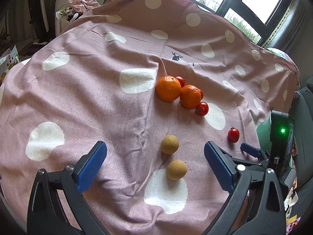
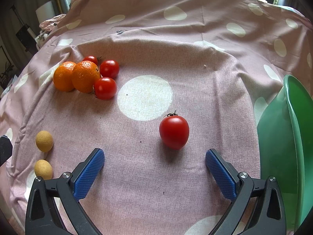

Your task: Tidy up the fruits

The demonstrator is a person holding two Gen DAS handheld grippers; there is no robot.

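The right tool (image 2: 154, 168) hung released behind the lone tomato (image 2: 174, 132) at frame centre, probably lining up a grasp; the left tool (image 1: 155, 161) gaped around two longans (image 1: 169, 144)

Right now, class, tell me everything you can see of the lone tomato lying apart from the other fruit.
The lone tomato is small, red, glossy and oval, with a dried dark stem stub on top. It looks whole. It lies on the pink spotted cloth, touching nothing else, just ahead of the open right claw, with the green bowl to its right.
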